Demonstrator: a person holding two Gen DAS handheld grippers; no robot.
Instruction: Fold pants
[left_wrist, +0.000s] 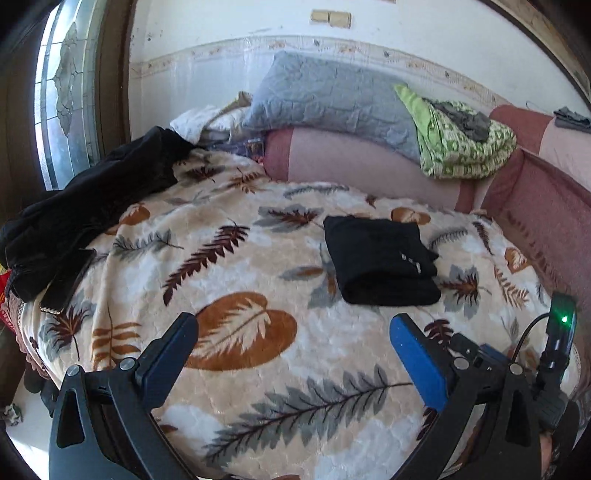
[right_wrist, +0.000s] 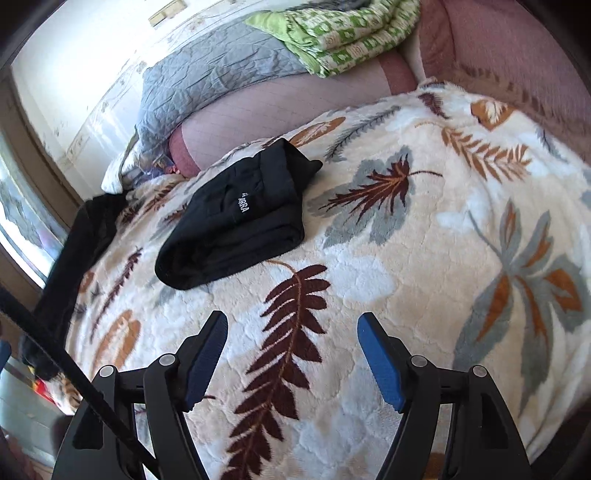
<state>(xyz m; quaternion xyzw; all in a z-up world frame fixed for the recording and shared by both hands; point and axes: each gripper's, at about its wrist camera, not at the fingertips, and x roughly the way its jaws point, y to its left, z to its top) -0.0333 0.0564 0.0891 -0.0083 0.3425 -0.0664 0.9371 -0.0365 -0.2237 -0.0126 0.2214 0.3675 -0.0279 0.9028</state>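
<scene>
Pants (left_wrist: 382, 258) lie folded into compact black bundle on leaf-print blanket (left_wrist: 258, 369) mid-bed, short of pink bolster (left_wrist: 351, 162).
Left gripper (left_wrist: 295, 354): fingers spread wide, empty, above blanket, clear of bundle.
Right gripper (right_wrist: 291, 354): fingers parted, empty, also short of bundle.
Fold looks finished; judged step: retreat.
Pull both away level, fingers apart, no snagging plush blanket or nudging bundle.
Second dark garment (left_wrist: 92, 206) heaped at left bed edge — likely next.
</scene>
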